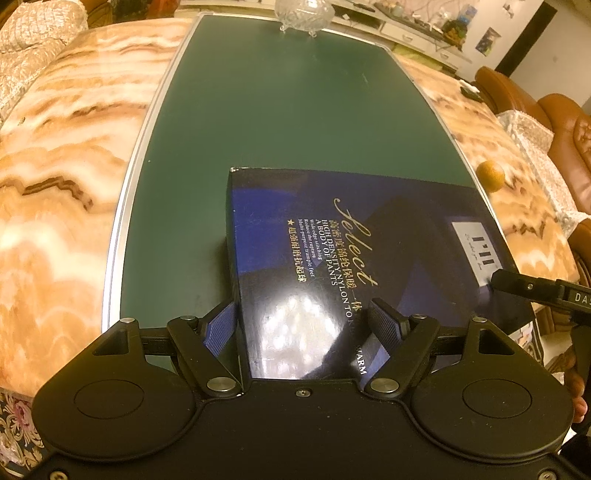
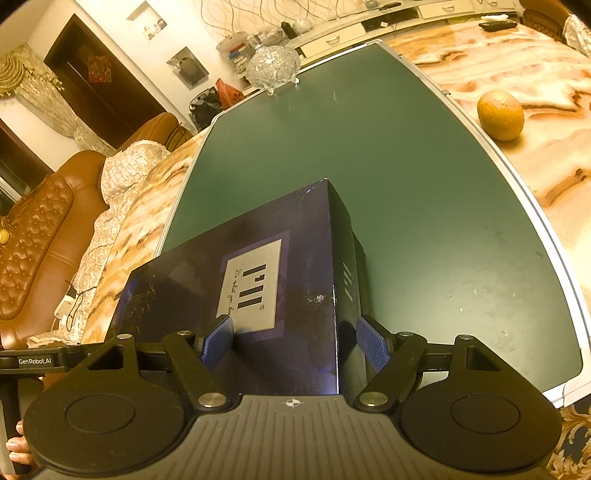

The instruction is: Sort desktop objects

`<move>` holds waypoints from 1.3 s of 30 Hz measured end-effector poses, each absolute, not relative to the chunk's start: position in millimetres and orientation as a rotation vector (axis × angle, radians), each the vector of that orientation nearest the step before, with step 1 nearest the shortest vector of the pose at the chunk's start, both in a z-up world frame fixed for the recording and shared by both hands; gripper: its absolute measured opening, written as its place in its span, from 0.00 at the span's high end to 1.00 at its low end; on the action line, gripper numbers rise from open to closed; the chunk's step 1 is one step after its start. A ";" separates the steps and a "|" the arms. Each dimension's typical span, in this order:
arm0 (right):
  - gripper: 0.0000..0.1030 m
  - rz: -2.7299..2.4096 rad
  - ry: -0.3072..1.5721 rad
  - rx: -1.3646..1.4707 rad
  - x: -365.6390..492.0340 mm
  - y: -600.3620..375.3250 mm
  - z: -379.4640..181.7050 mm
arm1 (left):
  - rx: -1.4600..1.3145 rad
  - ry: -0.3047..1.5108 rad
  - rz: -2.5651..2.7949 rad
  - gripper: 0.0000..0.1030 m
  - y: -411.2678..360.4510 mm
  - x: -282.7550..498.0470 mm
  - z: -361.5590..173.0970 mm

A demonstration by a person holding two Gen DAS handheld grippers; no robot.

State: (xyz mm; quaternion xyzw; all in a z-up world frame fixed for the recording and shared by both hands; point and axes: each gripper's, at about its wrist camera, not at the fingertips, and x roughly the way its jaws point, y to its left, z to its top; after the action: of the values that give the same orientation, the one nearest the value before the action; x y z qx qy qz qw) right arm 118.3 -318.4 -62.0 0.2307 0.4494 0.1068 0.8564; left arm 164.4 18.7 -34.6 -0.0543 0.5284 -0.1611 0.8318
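Note:
A flat dark blue box (image 1: 351,236) with gold lettering and a white label lies over the green mat (image 1: 277,110). My left gripper (image 1: 303,325) has the box's near left corner between its jaws, one blue pad against the side wall and the other finger on the glossy lid. In the right wrist view, my right gripper (image 2: 295,343) clamps the box (image 2: 258,258) at its near right corner, with one pad on the lid by the label and one against the dark side wall. I cannot tell whether the box rests on the mat (image 2: 406,184) or hangs just above it.
An orange (image 2: 500,115) sits on the marble tabletop (image 1: 55,166) just right of the mat. A cut-glass bowl (image 2: 273,66) stands at the mat's far end. A remote control (image 2: 496,25) lies at the table's far right. Brown leather sofas (image 2: 37,240) flank the table.

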 end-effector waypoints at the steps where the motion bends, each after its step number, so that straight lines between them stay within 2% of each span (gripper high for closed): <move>1: 0.24 0.224 0.945 0.488 118.4 -318.9 -62.7 | -0.116 1.120 -0.340 0.25 18.6 164.7 -35.3; 22: 0.25 0.187 0.974 0.472 116.3 -315.0 -75.3 | -0.119 1.149 -0.316 0.23 18.1 167.1 -55.9; 34: 0.25 0.118 0.925 0.246 103.9 -281.1 -46.2 | 0.020 1.022 -0.241 0.20 -13.2 137.6 -25.3; 39: 0.29 0.122 0.921 0.161 100.2 -264.1 -44.0 | 0.059 0.996 -0.262 0.19 -36.3 125.1 -26.8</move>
State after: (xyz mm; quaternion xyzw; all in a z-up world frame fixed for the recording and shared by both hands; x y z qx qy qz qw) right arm 100.2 -264.1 -44.0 0.0777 0.4435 0.0586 0.8910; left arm 125.1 -36.3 -26.8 0.0280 0.4760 -0.1255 0.8700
